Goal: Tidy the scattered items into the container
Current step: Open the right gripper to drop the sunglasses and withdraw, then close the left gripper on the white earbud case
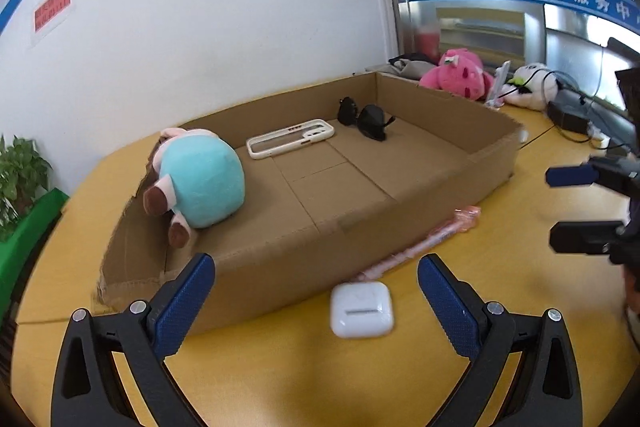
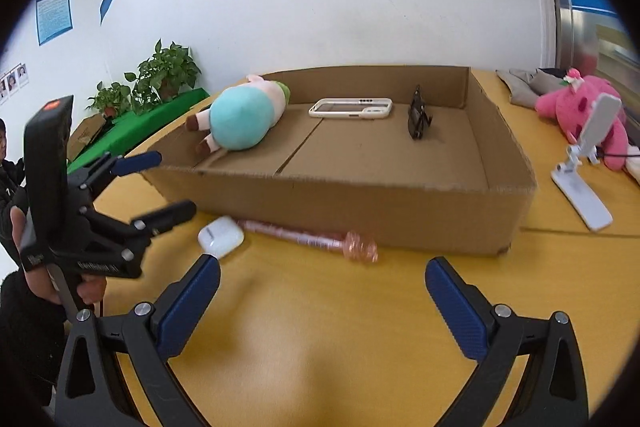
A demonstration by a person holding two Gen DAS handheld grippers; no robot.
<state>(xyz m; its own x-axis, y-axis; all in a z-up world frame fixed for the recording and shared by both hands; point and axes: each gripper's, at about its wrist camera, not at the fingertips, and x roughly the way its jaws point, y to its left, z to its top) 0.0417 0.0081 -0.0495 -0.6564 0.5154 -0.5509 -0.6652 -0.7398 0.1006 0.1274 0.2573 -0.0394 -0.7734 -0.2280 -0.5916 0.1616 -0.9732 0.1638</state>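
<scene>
A shallow cardboard box (image 1: 280,279) (image 2: 360,211) sits on the yellow table. Inside lie a teal plush pig (image 1: 200,179) (image 2: 240,119), a white phone case (image 1: 290,139) (image 2: 350,108) and black sunglasses (image 1: 366,119) (image 2: 418,115). On the table in front of the box lie a white earbud case (image 1: 361,309) (image 2: 220,237) and a pink wand-like toy (image 1: 424,243) (image 2: 312,239). My left gripper (image 1: 316,267) (image 2: 170,183) is open, just short of the earbud case. My right gripper (image 2: 322,271) (image 1: 554,209) is open and empty, near the pink toy.
A pink plush (image 1: 460,73) (image 2: 584,111), a white plush (image 1: 532,87), a white phone stand (image 2: 580,171), grey cloth (image 2: 524,83) and cables (image 1: 580,123) lie right of the box. Potted plants (image 2: 164,75) stand at the left by the wall.
</scene>
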